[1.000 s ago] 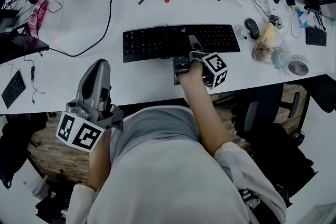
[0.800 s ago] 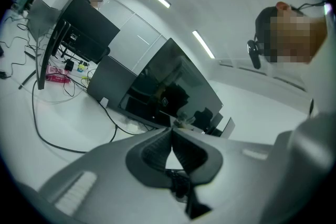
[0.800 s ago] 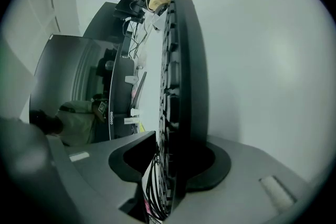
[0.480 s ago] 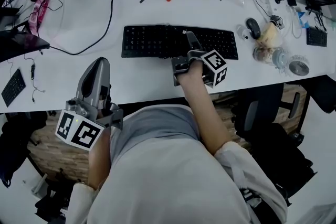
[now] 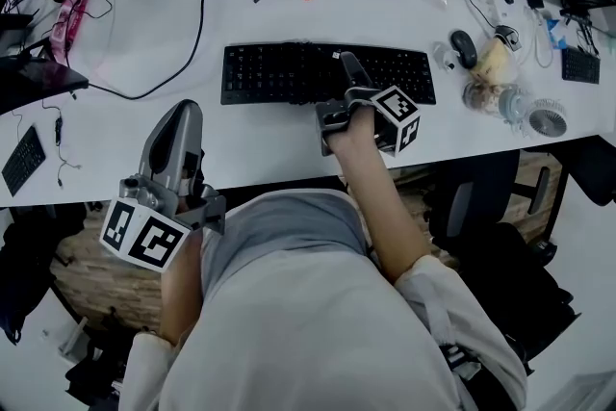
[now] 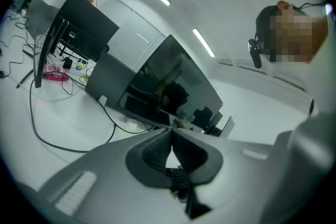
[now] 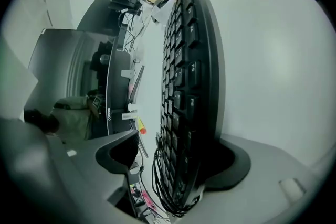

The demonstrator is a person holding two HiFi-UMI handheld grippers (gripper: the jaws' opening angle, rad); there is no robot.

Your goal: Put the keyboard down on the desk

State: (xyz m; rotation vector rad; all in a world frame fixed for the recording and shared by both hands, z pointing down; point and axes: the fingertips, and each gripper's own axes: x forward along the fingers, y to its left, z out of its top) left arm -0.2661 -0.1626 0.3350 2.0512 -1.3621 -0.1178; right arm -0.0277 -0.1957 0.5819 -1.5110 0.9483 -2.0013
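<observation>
Keyboard (image 5: 318,72) is laid flat on desk (image 5: 250,144), near edge between right gripper (image 7: 176,162) jaws, just spread wide; it could be dragged askew if snagged on withdrawal. Left gripper (image 6: 172,150) is closed on nothing.

Head view: set above the person, facing steeply down on the counter (image 5: 269,135) from well off, taking in its whole width.

Left gripper view: low over the same counter, tilted, facing across it to a dark monitor (image 6: 173,86).

Right gripper view: turned on its side, very close against the keyboard (image 7: 189,86).

Shared: head and right gripper views, the keyboard; head and left gripper views, the counter and a black cable (image 5: 203,14).
</observation>
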